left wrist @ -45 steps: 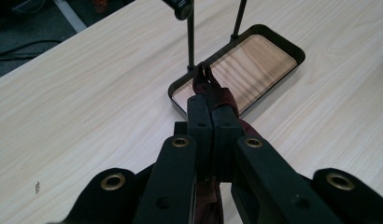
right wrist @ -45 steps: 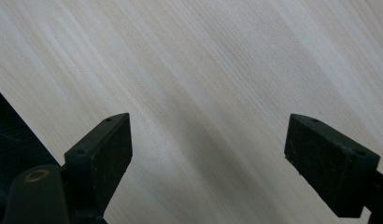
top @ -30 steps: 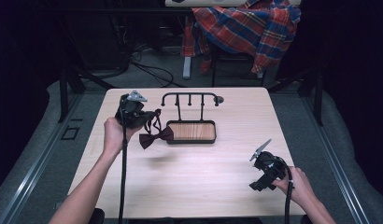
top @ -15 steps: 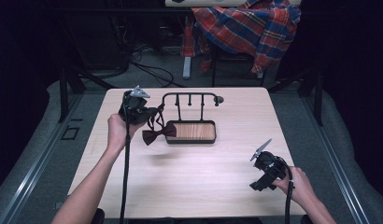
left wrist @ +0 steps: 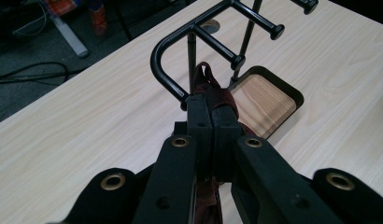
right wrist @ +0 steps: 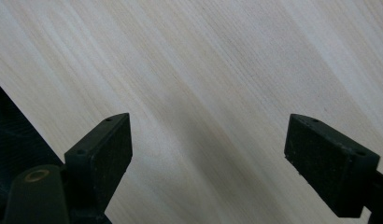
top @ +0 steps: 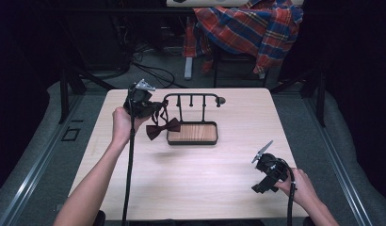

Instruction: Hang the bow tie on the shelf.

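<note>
Bare tabletop between hand-held grippers

left gripper clamping bow tie, beside rack

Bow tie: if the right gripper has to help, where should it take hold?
Probably the bow's free wing, coming from the tray side with open jaws. The left gripper already pinches the strap near the black stand, so the bow hangs clear below it, flat and reachable.
</note>
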`<state>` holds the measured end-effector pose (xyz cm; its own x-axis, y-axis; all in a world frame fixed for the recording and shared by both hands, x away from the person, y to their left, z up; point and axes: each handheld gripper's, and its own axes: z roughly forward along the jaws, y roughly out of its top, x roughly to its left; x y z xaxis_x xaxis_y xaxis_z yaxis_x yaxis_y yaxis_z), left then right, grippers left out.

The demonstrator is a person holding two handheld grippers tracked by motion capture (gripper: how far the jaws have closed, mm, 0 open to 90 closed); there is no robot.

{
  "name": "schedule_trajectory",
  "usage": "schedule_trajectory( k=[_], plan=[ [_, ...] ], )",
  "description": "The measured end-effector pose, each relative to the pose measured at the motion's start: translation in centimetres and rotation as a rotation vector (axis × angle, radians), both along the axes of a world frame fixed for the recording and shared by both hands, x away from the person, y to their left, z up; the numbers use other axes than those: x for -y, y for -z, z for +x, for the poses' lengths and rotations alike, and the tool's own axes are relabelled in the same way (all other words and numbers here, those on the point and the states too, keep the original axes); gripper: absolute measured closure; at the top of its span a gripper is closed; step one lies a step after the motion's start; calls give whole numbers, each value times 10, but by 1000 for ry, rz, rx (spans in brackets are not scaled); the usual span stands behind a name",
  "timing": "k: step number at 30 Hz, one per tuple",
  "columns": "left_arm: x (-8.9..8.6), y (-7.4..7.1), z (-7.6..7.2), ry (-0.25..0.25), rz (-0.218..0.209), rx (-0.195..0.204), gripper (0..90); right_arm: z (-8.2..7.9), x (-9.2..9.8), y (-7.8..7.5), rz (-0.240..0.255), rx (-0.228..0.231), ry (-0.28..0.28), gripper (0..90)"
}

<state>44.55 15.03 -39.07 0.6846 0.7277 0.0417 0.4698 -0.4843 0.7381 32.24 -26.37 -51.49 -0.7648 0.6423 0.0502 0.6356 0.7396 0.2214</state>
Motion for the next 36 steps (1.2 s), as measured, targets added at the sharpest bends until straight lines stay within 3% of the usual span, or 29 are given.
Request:
schedule_trajectory(
  k=[22,26,36],
  plan=[
    [9,1,18,-6,26,-34,887,-2,-1,-2,-10,11,-6,148],
    [11,1,21,-12,32,-32,887,-1,-1,-1,6,3,-4,148],
    [8,0,26,-26,20,-32,887,0,0,-1,-1,1,-5,148]
  ],
)
